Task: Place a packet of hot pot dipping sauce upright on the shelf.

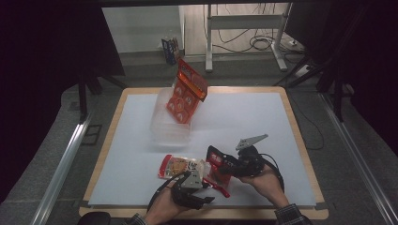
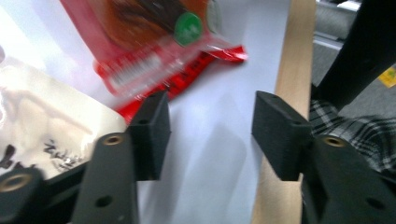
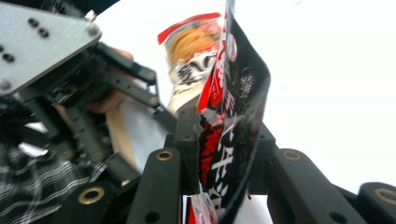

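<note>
My right gripper (image 3: 219,154) is clamped on a red-and-black snack packet (image 3: 233,107), held on edge just above the table's (image 1: 263,122) near edge. My left gripper (image 2: 210,130) has its jaws apart with nothing between them, beside an orange-and-white packet (image 1: 180,167) lying flat near that same edge

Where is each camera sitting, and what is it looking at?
High view: above the near table edge, looking forward and down at the white mat; both forearms show.
Left gripper view: on the left tool, open over the mat; a plaid sleeve shows.
Right gripper view: on the right tool, clamping a black-and-red snack packet.
All three share that packet.
</note>
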